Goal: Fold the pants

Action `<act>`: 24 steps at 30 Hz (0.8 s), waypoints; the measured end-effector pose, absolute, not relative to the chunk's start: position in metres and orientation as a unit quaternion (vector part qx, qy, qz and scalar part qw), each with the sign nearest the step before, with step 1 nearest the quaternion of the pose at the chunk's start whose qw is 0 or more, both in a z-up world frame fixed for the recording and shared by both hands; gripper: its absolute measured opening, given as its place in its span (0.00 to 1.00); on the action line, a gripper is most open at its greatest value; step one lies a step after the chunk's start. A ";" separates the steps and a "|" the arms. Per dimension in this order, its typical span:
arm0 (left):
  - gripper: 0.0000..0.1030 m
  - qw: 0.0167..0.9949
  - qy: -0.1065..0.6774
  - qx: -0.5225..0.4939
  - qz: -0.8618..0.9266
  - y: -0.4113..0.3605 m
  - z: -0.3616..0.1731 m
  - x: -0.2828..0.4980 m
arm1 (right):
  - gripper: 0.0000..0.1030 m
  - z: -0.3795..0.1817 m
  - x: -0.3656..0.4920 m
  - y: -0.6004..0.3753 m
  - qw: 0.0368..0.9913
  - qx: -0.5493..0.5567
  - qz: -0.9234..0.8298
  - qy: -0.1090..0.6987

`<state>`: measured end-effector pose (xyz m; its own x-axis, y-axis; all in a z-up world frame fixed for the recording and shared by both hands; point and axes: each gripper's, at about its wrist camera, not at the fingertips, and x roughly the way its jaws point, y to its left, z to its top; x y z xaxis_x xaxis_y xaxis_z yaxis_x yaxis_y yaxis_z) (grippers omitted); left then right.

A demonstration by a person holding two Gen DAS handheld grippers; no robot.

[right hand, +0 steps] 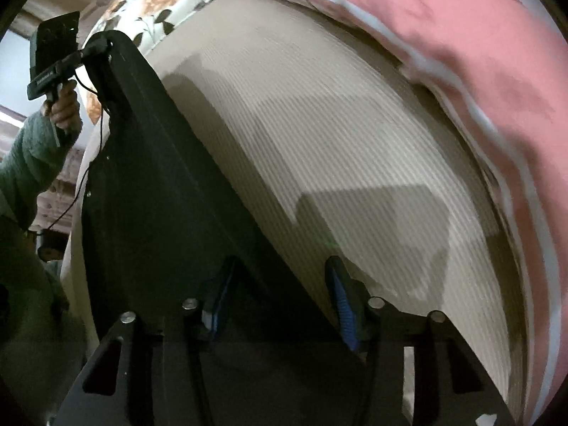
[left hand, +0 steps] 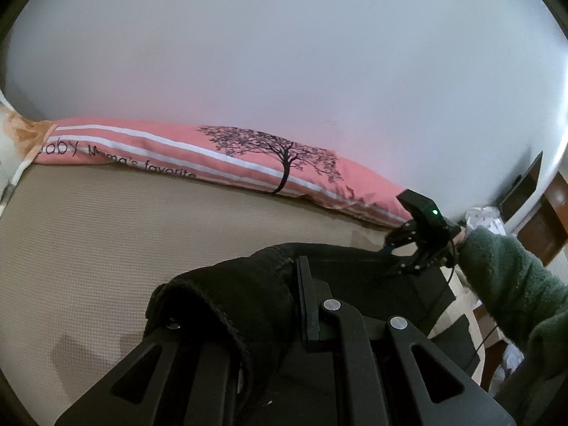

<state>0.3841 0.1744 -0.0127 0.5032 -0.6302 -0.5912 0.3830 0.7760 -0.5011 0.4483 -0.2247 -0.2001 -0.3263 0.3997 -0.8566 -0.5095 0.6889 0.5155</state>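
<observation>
Pants lifted, fold not yet laid
Left gripper point(left hand: 248, 305) and right gripper point(right hand: 280, 305) jaws each hold pants point(right hand: 149, 184) above bed point(left hand: 106, 220); laying down remains

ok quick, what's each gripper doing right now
Left gripper: shut on the pants, cloth draped over one finger.
Right gripper: cannot tell; pants sit between its blue pads, which stand apart.

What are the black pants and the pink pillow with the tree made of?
The black pants look like thick, matte woven cloth, maybe denim: a stitched seam shows and the folded edge looks fuzzy. The pink striped pillow with the printed tree looks like smooth, soft printed fabric, probably cotton; it wrinkles gently.
</observation>
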 end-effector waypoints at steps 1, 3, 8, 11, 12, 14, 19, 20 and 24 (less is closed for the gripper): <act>0.10 0.853 0.401 -0.155 -0.295 0.174 -0.013 0.385 | 0.42 -0.199 0.446 -0.231 0.582 -0.035 0.387 0.715; 0.10 0.854 0.406 -0.154 -0.287 0.173 -0.015 0.387 | 0.40 -0.198 0.443 -0.243 0.585 -0.033 0.371 0.720; 0.10 0.856 0.413 -0.142 -0.277 0.170 -0.016 0.390 | 0.30 -0.193 0.432 -0.256 0.600 -0.056 0.341 0.721; 0.10 0.854 0.417 -0.150 -0.273 0.171 -0.021 0.393 | 0.23 -0.190 0.421 -0.251 0.627 -0.071 0.318 0.708; 0.10 0.854 0.420 -0.150 -0.268 0.171 -0.023 0.394 | 0.18 -0.187 0.416 -0.247 0.638 -0.084 0.308 0.701; 0.10 0.858 0.426 -0.137 -0.254 0.168 -0.027 0.396 | 0.14 -0.179 0.406 -0.240 0.662 -0.106 0.282 0.687; 0.10 0.868 0.424 -0.096 -0.239 0.160 -0.027 0.397 | 0.09 -0.150 0.383 -0.226 0.712 -0.129 0.219 0.655; 0.10 0.870 0.423 -0.087 -0.237 0.159 -0.027 0.397 | 0.09 -0.143 0.376 -0.221 0.721 -0.133 0.205 0.648; 0.10 0.873 0.421 -0.069 -0.237 0.159 -0.019 0.387 | 0.07 -0.110 0.353 -0.208 0.751 -0.140 0.165 0.624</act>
